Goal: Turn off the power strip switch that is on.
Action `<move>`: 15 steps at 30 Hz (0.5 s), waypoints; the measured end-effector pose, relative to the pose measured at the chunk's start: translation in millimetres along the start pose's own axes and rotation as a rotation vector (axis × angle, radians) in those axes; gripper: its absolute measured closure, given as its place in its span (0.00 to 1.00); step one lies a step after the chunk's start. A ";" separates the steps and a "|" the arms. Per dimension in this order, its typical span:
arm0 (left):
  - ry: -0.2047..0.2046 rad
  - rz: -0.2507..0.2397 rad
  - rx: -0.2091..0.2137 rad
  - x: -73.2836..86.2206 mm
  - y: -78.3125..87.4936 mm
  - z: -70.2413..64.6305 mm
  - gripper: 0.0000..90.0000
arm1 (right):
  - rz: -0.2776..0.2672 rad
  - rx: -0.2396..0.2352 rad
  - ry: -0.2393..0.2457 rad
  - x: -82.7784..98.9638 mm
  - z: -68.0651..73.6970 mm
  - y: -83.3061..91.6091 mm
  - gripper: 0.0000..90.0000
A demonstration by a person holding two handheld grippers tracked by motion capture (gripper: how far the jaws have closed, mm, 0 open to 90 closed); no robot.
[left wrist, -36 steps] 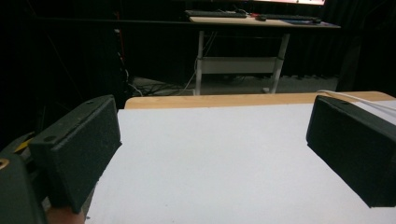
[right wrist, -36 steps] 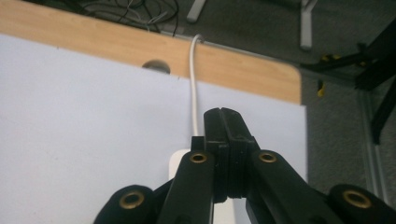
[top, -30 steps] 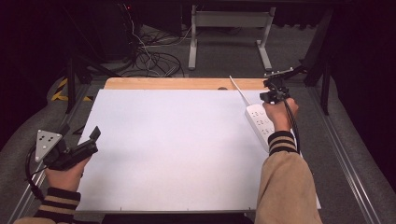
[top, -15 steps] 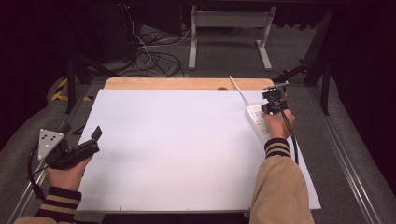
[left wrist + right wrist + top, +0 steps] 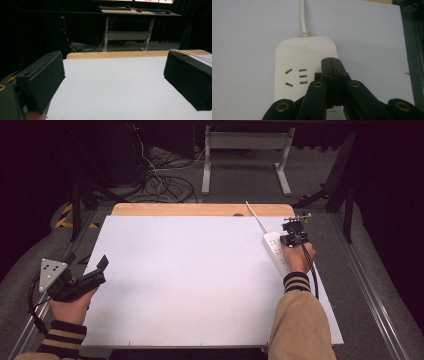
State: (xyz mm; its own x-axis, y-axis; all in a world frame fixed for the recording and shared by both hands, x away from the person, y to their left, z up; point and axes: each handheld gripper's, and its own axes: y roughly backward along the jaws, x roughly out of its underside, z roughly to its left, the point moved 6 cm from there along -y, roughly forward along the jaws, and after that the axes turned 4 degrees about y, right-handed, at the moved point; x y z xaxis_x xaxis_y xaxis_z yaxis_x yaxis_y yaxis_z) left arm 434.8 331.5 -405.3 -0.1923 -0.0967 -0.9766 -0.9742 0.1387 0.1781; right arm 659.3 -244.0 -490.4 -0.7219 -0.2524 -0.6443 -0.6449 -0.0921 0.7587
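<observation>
Resting at the table's left edge in the high view, the left gripper (image 5: 95, 272) sits in the person's left hand (image 5: 72, 302), with its grey three-cornered plate (image 5: 50, 271) on top and its jaws wide apart over the white board (image 5: 185, 280) with nothing between them. The left gripper view confirms this: two black jaws stand far apart at either side of the frame, bare white board (image 5: 112, 87) between them. That view also shows what the overhead camera cuts off, a far desk (image 5: 140, 12) with a keyboard on it against a dark background.

Across the board, near its right edge, a white power strip (image 5: 275, 251) lies lengthwise with its white cord (image 5: 255, 216) running away toward the wooden table's (image 5: 200, 209) far edge. The right gripper (image 5: 294, 238), held by the right hand (image 5: 300, 257), is above the strip's far end. From overhead its jaws are too small to read, and the hand covers part of the strip.

The right gripper view settles it: the jaws of the right gripper (image 5: 333, 65) are pressed together, tips over the power strip (image 5: 304, 60) beside its socket slots (image 5: 297, 77). Whether the tips touch the strip's surface is not clear. The strip's near end is hidden behind the gripper body, and a small embossed logo near the cord (image 5: 303, 15) is too blurred to read.
</observation>
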 end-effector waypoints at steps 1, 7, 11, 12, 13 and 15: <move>-0.001 0.002 0.002 0.2 -0.4 -0.3 0.04 | 0.000 0.000 0.000 0.0 0.0 0.0 1.00; -0.009 0.005 0.009 0.2 -1.0 -1.8 0.04 | -0.025 0.022 0.013 0.1 0.3 -1.5 1.00; -0.001 0.006 0.010 0.1 -1.9 -0.9 0.04 | -0.030 0.016 0.009 0.1 -0.5 -1.8 1.00; 0.000 0.005 0.010 -0.3 -1.8 -0.9 0.04 | -0.033 0.017 0.012 0.3 -0.7 -1.9 1.00; -0.002 0.005 0.010 -0.5 -1.7 -0.9 0.04 | -0.033 0.017 0.012 0.3 -0.7 -1.9 1.00; 0.000 0.005 0.013 -0.7 -2.2 -1.2 0.04 | -0.030 0.027 0.024 0.2 0.4 -1.9 1.00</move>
State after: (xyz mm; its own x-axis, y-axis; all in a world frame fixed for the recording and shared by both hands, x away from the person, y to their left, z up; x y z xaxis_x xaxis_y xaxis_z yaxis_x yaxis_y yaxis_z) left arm 436.9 330.0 -405.0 -0.1970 -0.0956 -0.9757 -0.9717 0.1515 0.1813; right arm 660.2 -243.5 -492.1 -0.6961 -0.2728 -0.6641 -0.6729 -0.0744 0.7359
